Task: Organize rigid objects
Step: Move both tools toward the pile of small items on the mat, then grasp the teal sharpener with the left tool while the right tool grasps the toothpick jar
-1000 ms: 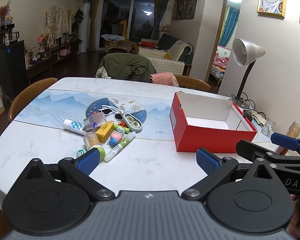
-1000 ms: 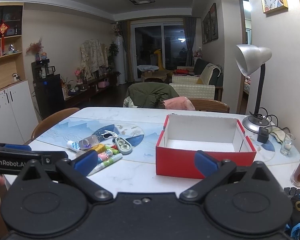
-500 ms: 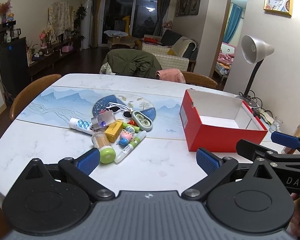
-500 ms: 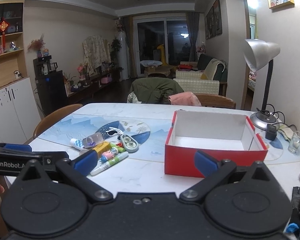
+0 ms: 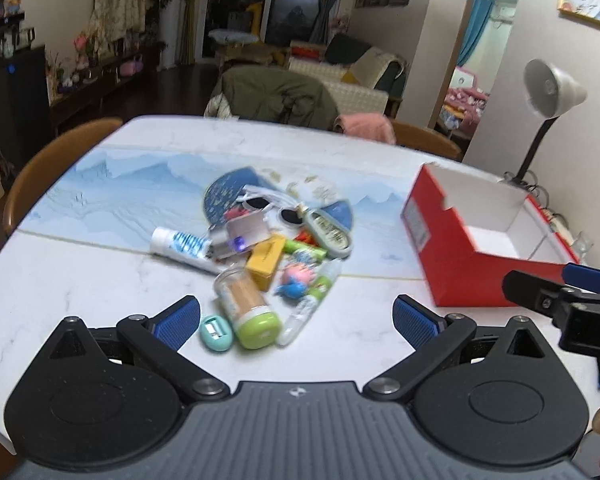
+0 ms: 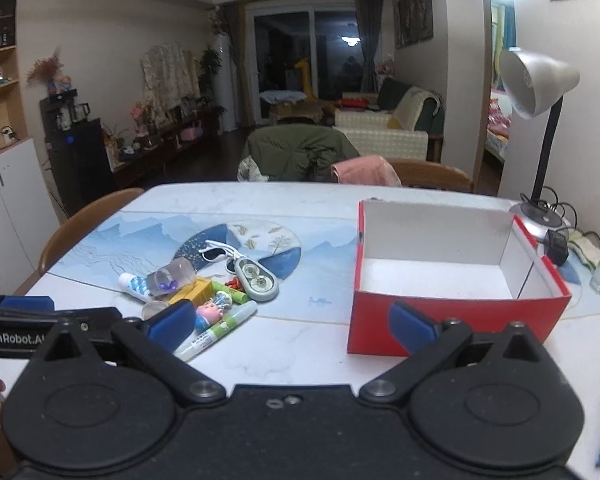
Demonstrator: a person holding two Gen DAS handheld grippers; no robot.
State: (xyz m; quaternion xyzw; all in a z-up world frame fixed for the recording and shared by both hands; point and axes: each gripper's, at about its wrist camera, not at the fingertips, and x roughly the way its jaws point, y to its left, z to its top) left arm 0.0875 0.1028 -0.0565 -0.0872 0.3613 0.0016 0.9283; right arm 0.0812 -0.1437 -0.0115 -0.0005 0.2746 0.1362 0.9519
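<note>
White marble counter [image 5: 80, 280] fills both views; nothing appears sorted yet. The red cardboard box [image 6: 452, 312] sits empty, well apart from the heap of small plastic items [image 5: 268, 256] near the left gripper [image 5: 296, 316]. Both left and right gripper [image 6: 288, 322] fingers are spread, holding nothing. Bare counter between heap and box leaves open room.

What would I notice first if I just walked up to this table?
Probably the bright red box, open and empty, on the table's right side. Next, the colourful heap of little things left of it, with a green-capped jar at the front. Both grippers, left and right, hover open.
</note>
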